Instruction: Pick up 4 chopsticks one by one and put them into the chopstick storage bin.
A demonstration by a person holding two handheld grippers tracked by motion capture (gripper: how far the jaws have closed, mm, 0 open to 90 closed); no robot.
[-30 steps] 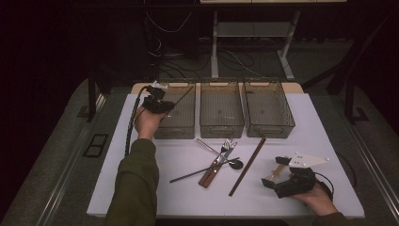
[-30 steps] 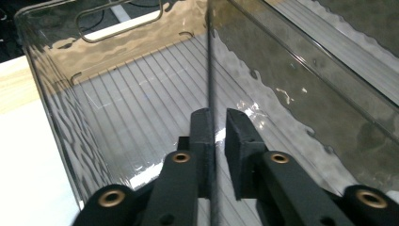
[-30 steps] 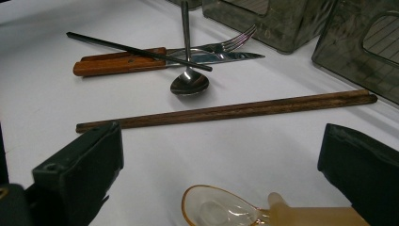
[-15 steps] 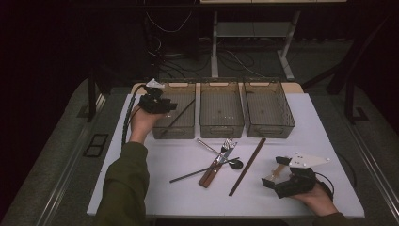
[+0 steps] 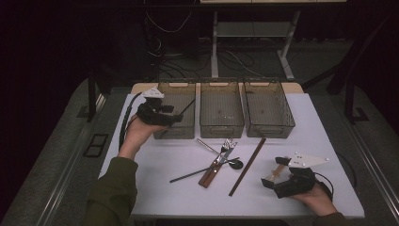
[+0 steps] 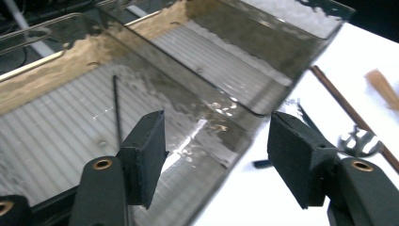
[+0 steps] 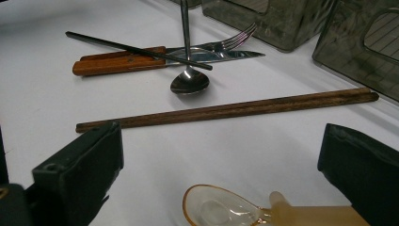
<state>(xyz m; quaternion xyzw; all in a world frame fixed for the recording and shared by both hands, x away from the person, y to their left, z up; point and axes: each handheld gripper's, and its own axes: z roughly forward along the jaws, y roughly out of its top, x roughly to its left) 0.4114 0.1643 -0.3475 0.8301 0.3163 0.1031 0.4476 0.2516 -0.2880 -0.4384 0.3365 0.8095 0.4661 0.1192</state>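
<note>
The black chopstick (image 5: pixel 187 107) leans in the left bin (image 5: pixel 176 127), its tip against the far wall. My left gripper (image 5: pixel 175 117) hovers at that bin's near edge; its jaws have just been opening and stand apart, with nothing between them. My right gripper (image 5: pixel 272 176) rests on the table (image 5: pixel 155 188), open, over a clear spoon (image 7: pixel 221 207).

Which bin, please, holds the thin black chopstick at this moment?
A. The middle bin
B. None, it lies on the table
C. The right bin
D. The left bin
D: in the high view the black chopstick leans inside the left bin, beside the left hand-held gripper, whose open jaws have just been opening with nothing between them.
</note>
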